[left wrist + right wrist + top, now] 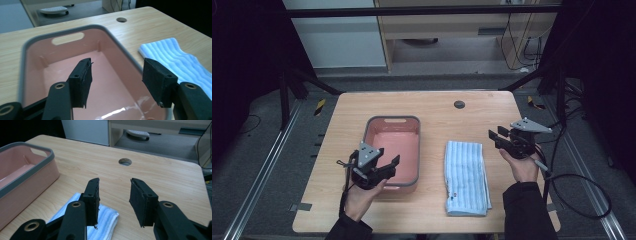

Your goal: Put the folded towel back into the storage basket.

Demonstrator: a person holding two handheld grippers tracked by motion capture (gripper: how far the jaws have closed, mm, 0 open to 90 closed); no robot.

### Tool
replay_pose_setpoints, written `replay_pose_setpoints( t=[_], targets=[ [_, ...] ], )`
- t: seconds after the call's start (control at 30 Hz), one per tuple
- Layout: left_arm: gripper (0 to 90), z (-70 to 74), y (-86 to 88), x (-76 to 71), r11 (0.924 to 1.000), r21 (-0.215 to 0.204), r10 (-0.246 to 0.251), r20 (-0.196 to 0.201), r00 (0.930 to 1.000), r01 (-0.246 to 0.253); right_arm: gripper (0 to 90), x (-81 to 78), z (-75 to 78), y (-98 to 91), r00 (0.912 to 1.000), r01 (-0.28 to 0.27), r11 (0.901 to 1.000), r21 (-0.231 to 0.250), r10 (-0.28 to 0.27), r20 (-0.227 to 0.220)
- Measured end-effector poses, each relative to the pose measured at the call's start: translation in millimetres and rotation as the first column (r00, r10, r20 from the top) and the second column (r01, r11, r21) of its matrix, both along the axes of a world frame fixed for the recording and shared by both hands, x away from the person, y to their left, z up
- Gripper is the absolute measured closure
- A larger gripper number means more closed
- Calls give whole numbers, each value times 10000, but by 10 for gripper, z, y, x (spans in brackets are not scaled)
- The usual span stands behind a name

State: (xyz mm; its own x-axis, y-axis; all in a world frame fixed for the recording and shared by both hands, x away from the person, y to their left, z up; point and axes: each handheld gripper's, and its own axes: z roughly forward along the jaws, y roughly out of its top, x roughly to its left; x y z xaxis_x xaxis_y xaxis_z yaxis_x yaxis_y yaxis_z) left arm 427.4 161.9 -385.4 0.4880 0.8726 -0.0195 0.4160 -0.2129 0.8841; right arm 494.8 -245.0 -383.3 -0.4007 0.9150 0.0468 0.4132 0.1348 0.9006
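Desk [432, 107], light wood grain, with a round cable hole [459, 104] near its far edge.

Pink tub [392, 150] with a grey rim sits left of centre on the desk, long side running away from the person, with a slot handle in its far wall. Inside is bare and glossy.

Blue-and-white striped towel [466, 177], folded into a long strip, lies flat just right of the tub, apart from it, with its near end close to the desk's front edge.

Left hand-held gripper [388, 165] hangs over the near left corner of the tub, pointing toward the tub's inside. In the left gripper view, the jaws stand apart with nothing between them; one pad is over the tub floor, the other is above the right rim. No contact with the tub can be seen.

Right hand-held gripper [497, 136] is held above the desk, just right of the towel's far end, pointing left. In the right gripper view, its jaws are apart and empty; the towel's far corner [105, 220] lies below the left jaw, with bare desk between the pads.

Each gripper trails a black cable off the desk.
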Motion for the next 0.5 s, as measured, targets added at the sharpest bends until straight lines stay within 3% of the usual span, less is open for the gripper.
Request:
replay_pose_setpoints(
  t=[0.5],
  targets=[
    [424,-173,-542,-132,9939,253,-1064,-448,9933,1076,595,125,-96,45,9991,-233,9997,-117,229,-361]
  ],
)
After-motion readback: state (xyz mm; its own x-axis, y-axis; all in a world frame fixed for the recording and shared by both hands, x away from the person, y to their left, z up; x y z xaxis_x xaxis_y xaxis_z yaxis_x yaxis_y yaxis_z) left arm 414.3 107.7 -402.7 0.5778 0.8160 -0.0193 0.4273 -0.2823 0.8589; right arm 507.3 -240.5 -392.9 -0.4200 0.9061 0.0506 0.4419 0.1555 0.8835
